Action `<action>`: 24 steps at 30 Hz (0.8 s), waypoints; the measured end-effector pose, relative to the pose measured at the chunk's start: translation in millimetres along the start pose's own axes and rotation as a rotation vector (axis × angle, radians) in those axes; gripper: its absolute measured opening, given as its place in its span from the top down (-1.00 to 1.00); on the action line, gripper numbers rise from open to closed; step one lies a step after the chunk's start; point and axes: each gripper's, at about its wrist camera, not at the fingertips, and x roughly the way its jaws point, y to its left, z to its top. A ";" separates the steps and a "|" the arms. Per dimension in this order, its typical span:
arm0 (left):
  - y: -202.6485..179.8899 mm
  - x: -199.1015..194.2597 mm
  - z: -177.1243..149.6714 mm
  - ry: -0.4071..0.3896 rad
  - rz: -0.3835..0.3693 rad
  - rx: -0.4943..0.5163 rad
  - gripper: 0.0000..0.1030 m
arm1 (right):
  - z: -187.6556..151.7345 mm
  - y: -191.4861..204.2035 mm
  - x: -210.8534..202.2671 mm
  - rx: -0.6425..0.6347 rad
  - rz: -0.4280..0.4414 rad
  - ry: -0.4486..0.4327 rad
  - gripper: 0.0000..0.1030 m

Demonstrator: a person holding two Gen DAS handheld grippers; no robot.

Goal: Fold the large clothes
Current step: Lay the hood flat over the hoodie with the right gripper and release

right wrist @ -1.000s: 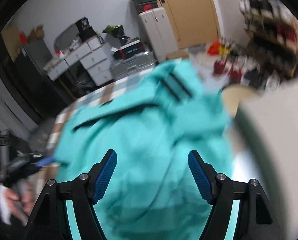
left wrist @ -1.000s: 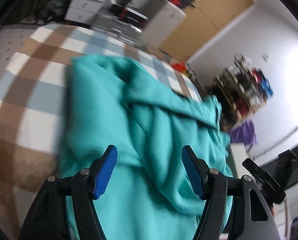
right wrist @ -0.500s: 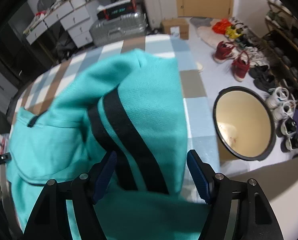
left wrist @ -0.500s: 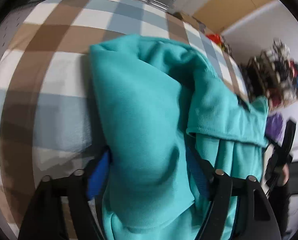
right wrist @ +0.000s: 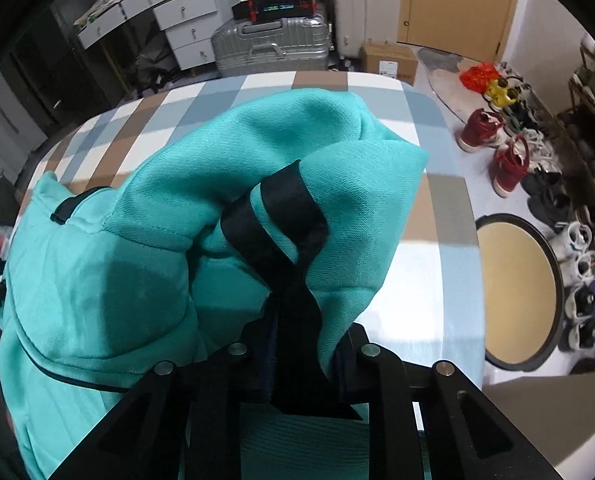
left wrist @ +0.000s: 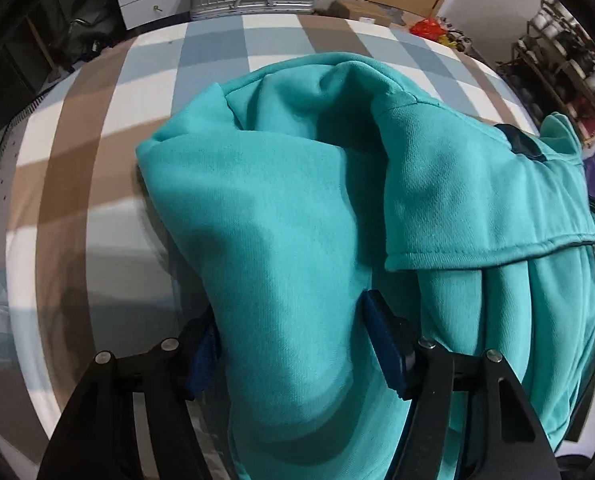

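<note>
Both tongs have teal cloth between their fingers. On the right gripper [right wrist: 303, 360] the jaws have just been closing and now pinch a bunched fold of the teal sweatshirt [right wrist: 97, 292], right where its black stripes [right wrist: 285, 216] twist together and run down into the narrow gap. On the left gripper [left wrist: 293, 344] the jaws have narrowed a little and stand about halfway apart, a thick roll of the same garment [left wrist: 281, 216] filling the space between them; the blue pad [left wrist: 381, 340] on the right side lies against the cloth, and the other pad is mostly buried under it (so the grip reads as closed on the fabric).

From the left wrist view, a hemmed edge [left wrist: 493, 250] of the garment crosses over looser folds, with a small dark patch [left wrist: 521, 146] higher up. The sweatshirt lies heaped on a bed cover checked in brown, white and pale blue [left wrist: 97, 160], which shows bare to the left and beyond the cloth.

Past the far edge of the bed stands a silver hard-shell suitcase [right wrist: 271, 46] with a black-and-red box [right wrist: 275, 4] on top, and white drawer units [right wrist: 165, 12] beside it. A cardboard box [right wrist: 389, 60] sits near a wooden door [right wrist: 457, 4]. On the floor to the right, a round black-rimmed mirror [right wrist: 517, 292] lies beside a row of shoes, red high-tops [right wrist: 493, 148] among them.
</note>
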 end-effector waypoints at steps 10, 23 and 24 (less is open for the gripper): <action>5.1 -50.4 -31.2 -0.089 0.009 -0.058 -0.20 | -42.4 -7.5 -74.7 0.065 0.024 -0.117 -0.03; -25.0 -150.1 -237.2 -0.205 -0.129 0.061 -0.21 | -298.9 20.4 -194.1 0.008 0.158 -0.183 -0.66; -25.5 -147.2 -243.7 -0.201 -0.120 0.058 -0.21 | -315.3 15.8 -188.8 0.031 0.169 -0.158 -0.66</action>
